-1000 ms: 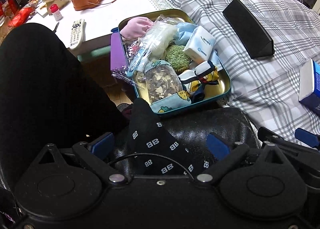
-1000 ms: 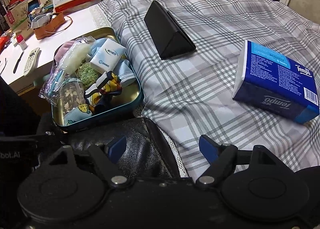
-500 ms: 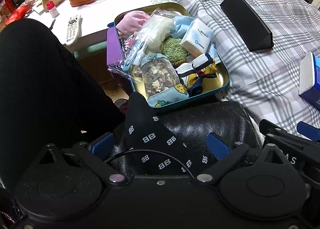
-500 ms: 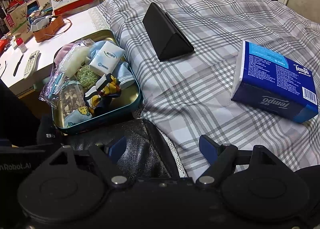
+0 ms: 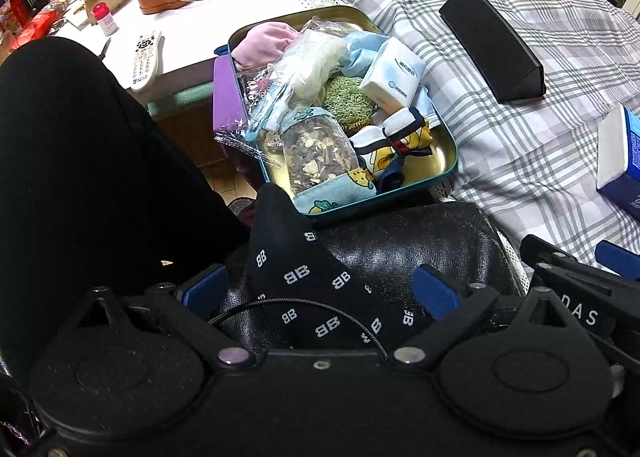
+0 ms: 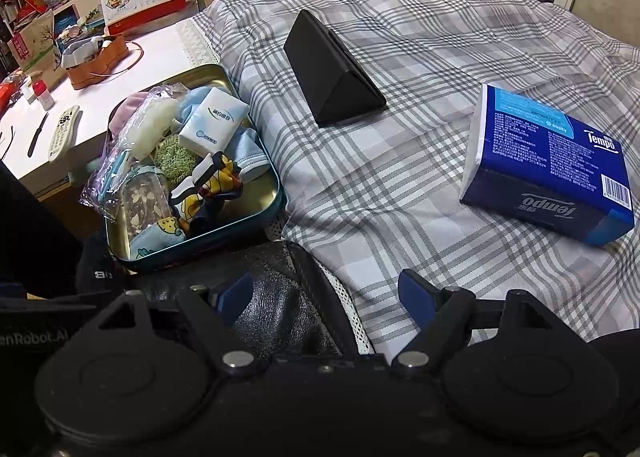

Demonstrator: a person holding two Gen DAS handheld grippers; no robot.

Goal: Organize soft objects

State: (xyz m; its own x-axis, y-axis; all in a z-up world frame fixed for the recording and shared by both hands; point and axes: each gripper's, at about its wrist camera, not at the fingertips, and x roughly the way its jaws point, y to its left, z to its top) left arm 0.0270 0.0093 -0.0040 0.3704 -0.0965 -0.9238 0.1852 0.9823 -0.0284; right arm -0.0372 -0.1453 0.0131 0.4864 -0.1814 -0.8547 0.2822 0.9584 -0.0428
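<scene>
Nearest, the left gripper (image 5: pixel 318 289) hangs with its jaws apart on either side of a black sock (image 5: pixel 320 277) that lies on a black leather cushion (image 5: pixel 420 241), the pads clear of the cloth, while the right gripper (image 6: pixel 326 293) stands open and empty over the cushion's edge by the checked bedspread (image 6: pixel 400 185). To do this step well, I judge the left jaws should drop around the sock's bunched middle and close fully before lifting. Beyond, the tin tray (image 5: pixel 450 137) at the bedspread's edge is crowded, so the bare corner nearest the cushion looks the best landing spot.
</scene>
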